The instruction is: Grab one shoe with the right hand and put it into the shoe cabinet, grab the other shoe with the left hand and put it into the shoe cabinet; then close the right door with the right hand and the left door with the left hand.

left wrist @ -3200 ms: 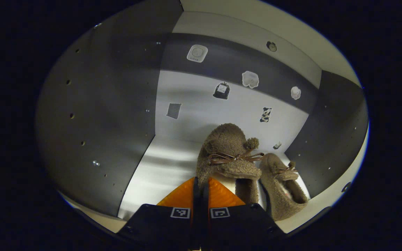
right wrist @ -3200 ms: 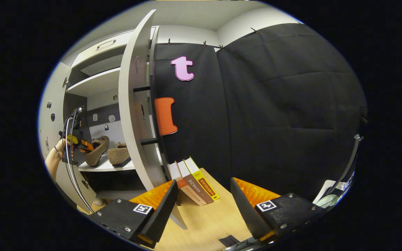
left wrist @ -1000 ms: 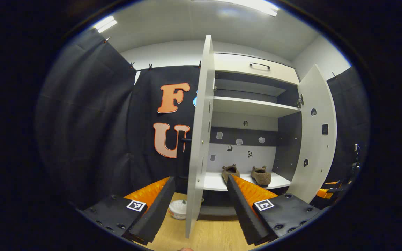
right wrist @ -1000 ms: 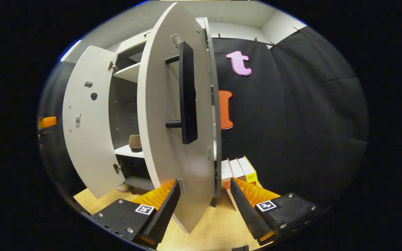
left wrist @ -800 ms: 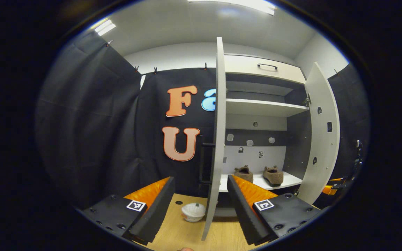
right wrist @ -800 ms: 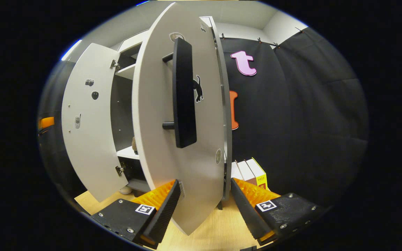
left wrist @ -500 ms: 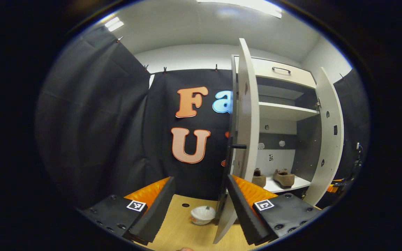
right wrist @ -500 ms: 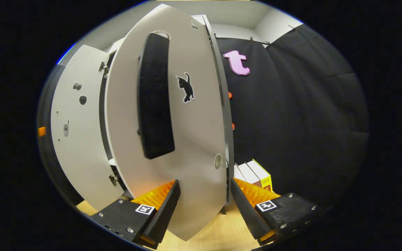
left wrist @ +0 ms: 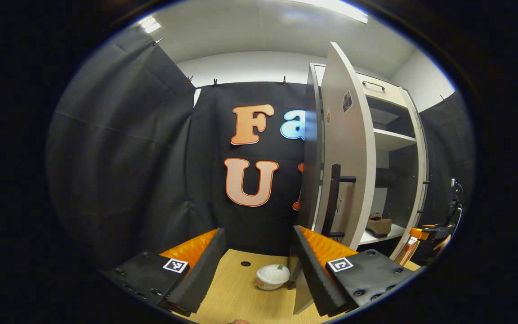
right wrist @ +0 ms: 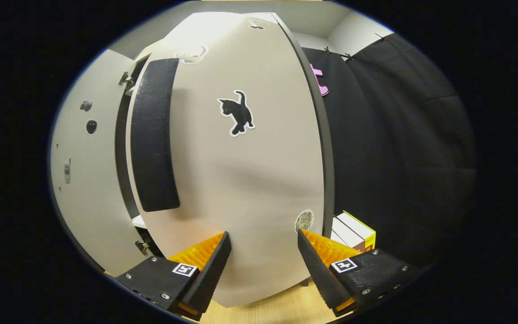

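Shoe cabinet [left wrist: 389,139] interior mostly door-hidden, one shoe [left wrist: 379,224] visible; both tongs wide open, empty.

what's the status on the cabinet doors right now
Both grippers open, empty: left gripper, right gripper. Right door nearly shut, left door part open. One shoe on the shelf. White bowl by left door.

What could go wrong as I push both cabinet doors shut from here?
1. The right gripper is open against the right door, off its handle, so it may slip.
2. The left door could bump the white bowl on the floor near its lower edge.
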`<state>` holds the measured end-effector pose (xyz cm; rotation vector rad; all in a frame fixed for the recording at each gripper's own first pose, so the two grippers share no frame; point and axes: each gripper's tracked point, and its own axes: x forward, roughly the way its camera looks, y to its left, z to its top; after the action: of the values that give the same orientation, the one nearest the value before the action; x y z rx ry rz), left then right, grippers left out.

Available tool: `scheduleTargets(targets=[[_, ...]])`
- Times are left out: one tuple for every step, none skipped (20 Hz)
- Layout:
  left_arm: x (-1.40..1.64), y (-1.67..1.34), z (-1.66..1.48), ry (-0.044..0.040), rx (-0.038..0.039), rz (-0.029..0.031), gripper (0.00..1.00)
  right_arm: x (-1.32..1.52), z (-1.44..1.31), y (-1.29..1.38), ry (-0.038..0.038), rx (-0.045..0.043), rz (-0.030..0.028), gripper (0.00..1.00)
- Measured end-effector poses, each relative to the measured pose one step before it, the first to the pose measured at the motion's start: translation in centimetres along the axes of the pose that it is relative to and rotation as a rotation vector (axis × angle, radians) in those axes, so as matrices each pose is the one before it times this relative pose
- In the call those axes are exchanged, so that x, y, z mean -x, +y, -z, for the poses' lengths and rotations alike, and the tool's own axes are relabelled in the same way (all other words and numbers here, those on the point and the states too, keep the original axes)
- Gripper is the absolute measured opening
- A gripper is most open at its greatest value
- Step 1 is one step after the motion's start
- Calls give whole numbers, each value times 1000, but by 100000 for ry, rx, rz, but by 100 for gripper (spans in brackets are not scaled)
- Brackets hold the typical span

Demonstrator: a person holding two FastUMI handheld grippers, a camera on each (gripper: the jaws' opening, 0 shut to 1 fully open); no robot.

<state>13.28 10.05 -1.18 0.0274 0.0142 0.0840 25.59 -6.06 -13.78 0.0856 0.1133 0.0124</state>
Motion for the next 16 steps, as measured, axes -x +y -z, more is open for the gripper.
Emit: scheduleTargets(targets=[[-175, 108, 217, 471, 44, 1083, 97, -54, -137, -187, -422, -234, 1247, 93], [-297, 69, 245, 579, -139, 1353, 97, 7, -23, -12, -1, -179, 816, 92], [-513, -28, 206, 505, -267, 1438, 96, 2, 12, 64, 23, 337, 653, 92], [-463, -169, 351, 770, -401, 1353, 96, -41, -56, 9, -30, 726, 923, 92], [-506, -168, 416, 646, -471, 1367, 97, 0, -61, 35, -57, 1105, 1225, 91], [-592, -236, 329, 600, -293, 1323, 97, 83, -59, -4, 76, 1098, 1358, 91], [-553, -455, 399, 718, 152, 1809, 97, 81, -29, 15, 71, 676, 1494, 91], [-628, -419, 549, 713, 488, 1398, 97, 74, -51, -10, -39, 838, 1462, 92], [-621, -385, 711, 1344, 1123, 1554, 96, 121, -27, -5, -73, 1039, 1461, 92], [-615, -387, 810, 1509, 1308, 1512, 95, 21, -73, 33, -129, 1139, 1390, 91], [-401, -580, 684, 1121, 1211, 2013, 95, 69, -47, 10, 26, 1149, 1195, 91], [-386, -485, 595, 949, 608, 2048, 97, -6, -61, 5, 56, 1345, 916, 91], [-539, -330, 815, 1198, 73, 1656, 97, 100, -56, -23, 213, 1466, 765, 91], [-634, -412, 576, 1341, -225, 1442, 97, 7, -73, -2, 419, 1148, 326, 91], [-371, -443, 794, 1402, -181, 1348, 97, 202, -92, 106, 373, 270, -365, 91], [-372, -384, 480, 1077, -54, 1261, 94, 156, -367, 454, -319, -1164, -1186, 92]])
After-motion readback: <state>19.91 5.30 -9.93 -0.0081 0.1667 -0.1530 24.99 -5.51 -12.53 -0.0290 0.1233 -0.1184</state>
